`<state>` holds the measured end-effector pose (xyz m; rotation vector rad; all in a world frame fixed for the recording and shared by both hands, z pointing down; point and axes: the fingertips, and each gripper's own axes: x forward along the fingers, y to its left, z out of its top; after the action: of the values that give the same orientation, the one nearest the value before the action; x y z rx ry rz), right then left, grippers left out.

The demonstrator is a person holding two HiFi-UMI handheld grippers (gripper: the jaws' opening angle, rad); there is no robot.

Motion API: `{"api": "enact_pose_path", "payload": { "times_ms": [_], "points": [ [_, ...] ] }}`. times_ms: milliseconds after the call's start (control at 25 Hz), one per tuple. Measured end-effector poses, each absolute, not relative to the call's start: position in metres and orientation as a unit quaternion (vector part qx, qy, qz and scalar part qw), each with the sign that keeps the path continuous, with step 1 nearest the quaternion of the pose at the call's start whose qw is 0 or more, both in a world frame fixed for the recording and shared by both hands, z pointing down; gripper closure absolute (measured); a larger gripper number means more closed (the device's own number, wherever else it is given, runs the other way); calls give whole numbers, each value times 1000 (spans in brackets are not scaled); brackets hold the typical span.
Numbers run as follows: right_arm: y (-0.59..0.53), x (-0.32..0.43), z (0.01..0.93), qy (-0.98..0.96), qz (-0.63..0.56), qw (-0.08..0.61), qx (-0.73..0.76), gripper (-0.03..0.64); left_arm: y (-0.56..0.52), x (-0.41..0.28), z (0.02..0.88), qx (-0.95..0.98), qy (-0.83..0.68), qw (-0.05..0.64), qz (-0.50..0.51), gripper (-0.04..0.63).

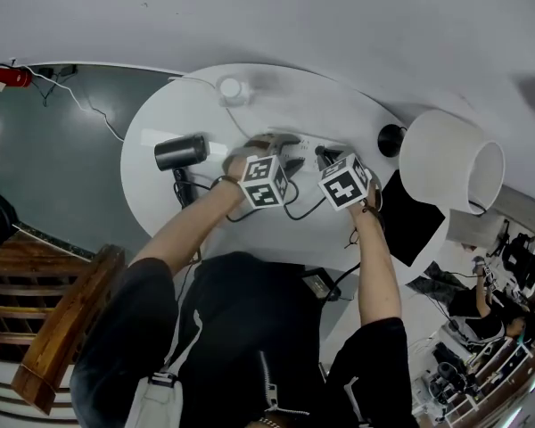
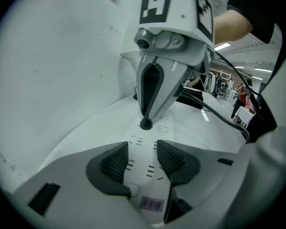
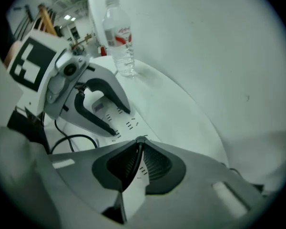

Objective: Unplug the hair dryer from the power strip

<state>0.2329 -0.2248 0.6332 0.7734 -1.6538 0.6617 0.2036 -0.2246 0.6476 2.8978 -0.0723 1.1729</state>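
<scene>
Right gripper [image 2: 146, 119]: jaws nearly together, pinched on the black plug [image 2: 146, 124] standing in the power strip [image 2: 148, 173]. The plug looks still seated, not out yet. Left gripper [image 2: 142, 146]: jaws apart, holding nothing. Its tips are set down on the strip's top face near the labelled end, either side of a socket row. We read that as bracing the strip.

Step in hand: the grip on the plug is made and the pull is not done. Our call for the next move is a straight lift along the pins, with the left tips pressing down so the strip doesn't rise with it. Grip the plug body, not the cord, and don't twist.

Outward: a black cord [image 3: 71, 138] loops on the white round bench [image 1: 160, 114] beside the strip. The hair dryer [image 1: 180, 152] lies on the bench left of the left gripper, apart from the strip. We take the pinched plug as the dryer's, but can't trace the cord fully.

Containers: a clear plastic water bottle [image 3: 119, 37] stands upright and capped near the bench's far edge. It seems to hold water, level unclear. A white round bin [image 1: 428, 150] sits off the bench to the right, its mouth tilted our way. The inside we can see is bare.
</scene>
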Motion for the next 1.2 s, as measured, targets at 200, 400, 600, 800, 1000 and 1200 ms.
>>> {"api": "enact_pose_path", "payload": {
  "times_ms": [200, 400, 600, 800, 1000, 1200],
  "points": [
    [-233, 241, 633, -692, 353, 503, 379, 568, -228, 205, 648, 925, -34, 12, 378, 410],
    [-229, 242, 632, -689, 342, 507, 390, 571, -226, 207, 649, 924, -31, 15, 380, 411],
    [-224, 242, 632, -693, 354, 499, 382, 571, -222, 208, 649, 925, -12, 1, 381, 411],
    [-228, 248, 632, -680, 393, 474, 397, 568, -222, 209, 649, 923, -7, 5, 384, 411],
    [-225, 244, 632, -681, 356, 507, 390, 571, -223, 211, 650, 923, -7, 8, 385, 411],
    [-224, 248, 631, -680, 386, 486, 391, 571, -221, 211, 649, 924, 1, 2, 383, 411]
  ]
}}
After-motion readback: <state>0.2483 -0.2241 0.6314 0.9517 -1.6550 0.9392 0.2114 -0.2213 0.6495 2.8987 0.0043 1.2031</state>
